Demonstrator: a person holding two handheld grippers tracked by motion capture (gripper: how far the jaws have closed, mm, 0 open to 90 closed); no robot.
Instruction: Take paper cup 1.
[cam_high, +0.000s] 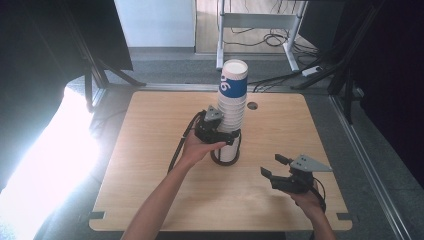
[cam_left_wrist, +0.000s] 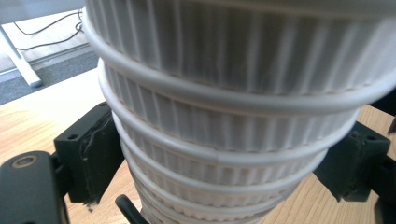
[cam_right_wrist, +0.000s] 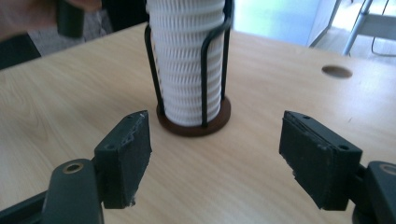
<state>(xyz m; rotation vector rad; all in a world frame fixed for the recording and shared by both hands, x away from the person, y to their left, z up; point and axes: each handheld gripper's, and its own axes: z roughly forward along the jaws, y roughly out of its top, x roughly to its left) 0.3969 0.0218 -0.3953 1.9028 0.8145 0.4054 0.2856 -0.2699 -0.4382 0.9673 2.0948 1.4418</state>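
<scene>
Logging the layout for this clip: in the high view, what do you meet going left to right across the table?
Left hand-held gripper → stack of ribbed paper cups in its wire holder → right hand-held gripper.

Right gripper (cam_right_wrist: 215, 158): jaws spread wide, nothing between them, low over the wooden table (cam_right_wrist: 70, 107). At 12 o'clock, stack of ribbed white cups (cam_right_wrist: 187, 60) upright in black wire holder (cam_right_wrist: 204, 70) on round brown base (cam_right_wrist: 194, 125). Round hole (cam_right_wrist: 336, 71) in tabletop at 2 o'clock.
</scene>
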